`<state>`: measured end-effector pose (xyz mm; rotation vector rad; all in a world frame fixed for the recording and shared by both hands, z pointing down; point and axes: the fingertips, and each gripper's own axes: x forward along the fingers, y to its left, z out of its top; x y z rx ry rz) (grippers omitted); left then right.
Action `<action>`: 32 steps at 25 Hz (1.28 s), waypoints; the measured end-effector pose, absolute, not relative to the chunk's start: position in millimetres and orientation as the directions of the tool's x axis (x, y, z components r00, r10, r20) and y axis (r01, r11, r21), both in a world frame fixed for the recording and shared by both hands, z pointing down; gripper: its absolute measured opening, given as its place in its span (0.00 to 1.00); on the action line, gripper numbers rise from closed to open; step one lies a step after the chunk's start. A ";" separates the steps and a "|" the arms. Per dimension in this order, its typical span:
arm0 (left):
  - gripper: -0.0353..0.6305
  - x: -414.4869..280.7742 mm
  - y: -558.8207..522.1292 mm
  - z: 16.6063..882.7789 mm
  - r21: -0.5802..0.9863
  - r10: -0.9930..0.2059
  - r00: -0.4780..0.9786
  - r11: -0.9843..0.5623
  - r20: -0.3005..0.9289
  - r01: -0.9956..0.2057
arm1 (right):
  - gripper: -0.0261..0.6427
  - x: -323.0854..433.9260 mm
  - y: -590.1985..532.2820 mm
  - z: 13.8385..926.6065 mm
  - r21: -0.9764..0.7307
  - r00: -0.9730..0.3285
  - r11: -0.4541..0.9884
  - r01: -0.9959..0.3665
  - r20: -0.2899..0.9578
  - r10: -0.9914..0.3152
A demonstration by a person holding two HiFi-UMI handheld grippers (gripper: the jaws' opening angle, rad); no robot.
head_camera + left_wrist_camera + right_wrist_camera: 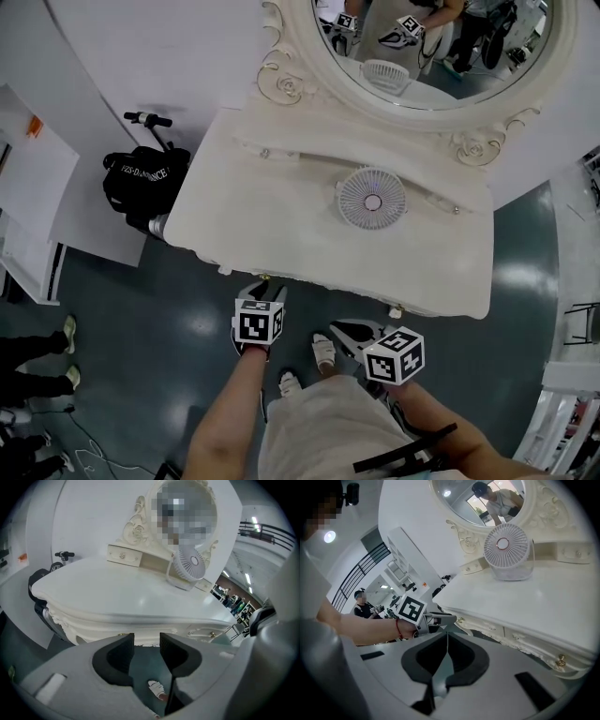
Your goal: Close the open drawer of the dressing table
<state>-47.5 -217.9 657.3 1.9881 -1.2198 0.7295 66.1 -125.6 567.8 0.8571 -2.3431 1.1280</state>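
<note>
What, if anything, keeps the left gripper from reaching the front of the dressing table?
Probably nothing, so yes: the left gripper, jaws apart and empty, hangs right before the front of the dressing table, with nothing between.

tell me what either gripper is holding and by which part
Nothing is held. The left gripper has its jaws apart with nothing between them; the right gripper has its jaws together on nothing.

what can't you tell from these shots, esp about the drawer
Right gripper view: front drawers seen at a slant, far end cut by the picture edge; open or shut unclear.
Head view: drawers hidden under the overhanging top of the dressing table.
Left gripper view: table front partly covered by the body of the left gripper.
</note>
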 end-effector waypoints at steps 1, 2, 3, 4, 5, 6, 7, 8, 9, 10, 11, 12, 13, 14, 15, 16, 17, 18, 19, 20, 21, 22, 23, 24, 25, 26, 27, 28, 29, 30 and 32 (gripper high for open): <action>0.31 -44.6 -215.4 652.0 0.263 -0.530 0.411 -0.334 0.742 -0.905 | 0.07 65.8 -123.9 565.8 -0.553 -0.732 0.488 -0.675 0.581 -0.355; 0.31 -41.6 -212.6 646.4 0.268 -0.534 0.421 -0.342 0.733 -0.901 | 0.07 65.5 -122.1 563.9 -0.552 -0.733 0.490 -0.675 0.578 -0.358; 0.31 -38.5 -209.7 640.5 0.273 -0.538 0.432 -0.352 0.724 -0.895 | 0.07 65.1 -120.1 562.1 -0.551 -0.734 0.492 -0.674 0.576 -0.361; 0.31 -35.3 -206.7 634.4 0.278 -0.542 0.444 -0.362 0.713 -0.890 | 0.07 64.8 -118.3 560.4 -0.550 -0.734 0.494 -0.674 0.573 -0.364; 0.31 -32.1 -203.6 628.4 0.283 -0.545 0.456 -0.373 0.703 -0.883 | 0.07 64.6 -116.7 558.7 -0.548 -0.734 0.495 -0.674 0.571 -0.367; 0.31 -29.0 -200.4 622.5 0.288 -0.548 0.467 -0.383 0.694 -0.878 | 0.07 64.5 -115.3 556.9 -0.546 -0.734 0.497 -0.674 0.569 -0.371; 0.30 -26.3 -196.9 617.1 0.290 -0.550 0.475 -0.392 0.686 -0.873 | 0.07 64.3 -113.9 555.0 -0.545 -0.734 0.498 -0.675 0.566 -0.376; 0.30 -24.0 -193.3 612.1 0.291 -0.553 0.482 -0.400 0.680 -0.869 | 0.07 64.3 -112.4 553.0 -0.544 -0.735 0.499 -0.674 0.562 -0.380; 0.28 -22.1 -189.8 607.5 0.289 -0.556 0.485 -0.406 0.675 -0.867 | 0.07 64.2 -110.7 551.1 -0.543 -0.735 0.500 -0.674 0.559 -0.383; 0.27 -20.5 -186.1 603.2 0.286 -0.559 0.487 -0.411 0.671 -0.866 | 0.07 64.2 -108.8 549.3 -0.542 -0.735 0.502 -0.674 0.557 -0.386; 0.26 -19.2 -182.4 599.0 0.283 -0.562 0.489 -0.416 0.667 -0.864 | 0.07 64.0 -106.8 547.6 -0.541 -0.736 0.503 -0.674 0.555 -0.389; 0.24 -18.2 -178.6 594.6 0.280 -0.565 0.491 -0.420 0.663 -0.863 | 0.07 63.7 -104.7 545.7 -0.540 -0.736 0.505 -0.673 0.552 -0.391; 0.22 -17.6 -174.7 590.2 0.278 -0.569 0.492 -0.424 0.659 -0.862 | 0.07 63.2 -102.5 543.7 -0.539 -0.737 0.506 -0.673 0.549 -0.394; 0.19 -17.1 -170.8 585.7 0.276 -0.573 0.494 -0.427 0.654 -0.861 | 0.07 62.8 -100.5 541.6 -0.538 -0.737 0.507 -0.673 0.546 -0.398; 0.17 -16.7 -166.9 581.3 0.275 -0.577 0.496 -0.430 0.649 -0.860 | 0.07 62.5 -98.5 539.5 -0.537 -0.737 0.508 -0.673 0.543 -0.402; 0.14 -16.1 -162.8 577.1 0.276 -0.580 0.500 -0.434 0.643 -0.858 | 0.07 62.4 -96.7 537.4 -0.536 -0.737 0.509 -0.673 0.540 -0.406; 0.13 -15.1 -158.2 573.0 0.277 -0.581 0.505 -0.439 0.638 -0.855 | 0.07 62.4 -94.7 535.3 -0.534 -0.737 0.511 -0.674 0.537 -0.411; 0.12 -13.9 -153.0 569.2 0.277 -0.582 0.510 -0.445 0.634 -0.851 | 0.07 62.5 -92.5 533.3 -0.533 -0.737 0.512 -0.674 0.534 -0.415; 0.11 -12.6 -147.7 565.4 0.277 -0.581 0.516 -0.452 0.630 -0.848 | 0.07 62.6 -90.2 531.4 -0.532 -0.737 0.513 -0.674 0.530 -0.419; 0.10 -11.5 -142.5 561.7 0.277 -0.582 0.521 -0.459 0.625 -0.844 | 0.07 62.4 -88.0 529.6 -0.531 -0.738 0.514 -0.673 0.526 -0.422; 0.10 -10.8 -137.6 557.8 0.277 -0.582 0.526 -0.465 0.620 -0.841 | 0.07 61.9 -85.9 527.8 -0.532 -0.739 0.515 -0.672 0.522 -0.426; 0.09 -10.6 -132.8 553.7 0.279 -0.583 0.531 -0.470 0.614 -0.838 | 0.07 61.0 -83.6 525.9 -0.532 -0.741 0.516 -0.671 0.517 -0.429; 0.08 -10.6 -128.0 549.4 0.282 -0.584 0.537 -0.474 0.609 -0.834 | 0.07 59.9 -81.3 523.8 -0.534 -0.742 0.518 -0.669 0.513 -0.431; 0.08 -10.5 -123.1 545.2 0.286 -0.585 0.543 -0.477 0.603 -0.831 | 0.07 59.0 -79.0 521.7 -0.534 -0.744 0.518 -0.668 0.509 -0.433; 0.08 -10.1 -118.3 541.0 0.288 -0.585 0.548 -0.481 0.598 -0.828 | 0.07 58.5 -76.7 519.4 -0.534 -0.744 0.519 -0.668 0.506 -0.436; 0.08 -9.2 -113.5 537.0 0.288 -0.586 0.553 -0.487 0.593 -0.825 | 0.07 58.7 -74.6 517.0 -0.532 -0.743 0.520 -0.669 0.504 -0.440; 0.08 -7.8 -108.8 533.2 0.288 -0.586 0.557 -0.492 0.588 -0.822 | 0.06 59.6 -72.5 514.6 -0.529 -0.742 0.521 -0.670 0.503 -0.444; 0.08 -6.3 -104.2 529.7 0.288 -0.586 0.562 -0.497 0.584 -0.818 | 0.06 60.8 -70.5 512.2 -0.526 -0.740 0.522 -0.672 0.501 -0.448; 0.08 -4.9 -99.9 526.8 0.289 -0.586 0.566 -0.501 0.580 -0.816 | 0.07 62.0 -68.7 509.9 -0.523 -0.739 0.522 -0.673 0.499 -0.453; 0.08 -3.9 -96.0 524.1 0.291 -0.586 0.569 -0.504 0.577 -0.813 | 0.06 62.8 -67.0 507.5 -0.521 -0.738 0.523 -0.675 0.497 -0.457; 0.08 -2.7 -89.3 518.5 0.292 -0.587 0.577 -0.511 0.568 -0.808 | 0.06 63.3 -63.7 503.1 -0.515 -0.735 0.524 -0.678 0.491 -0.467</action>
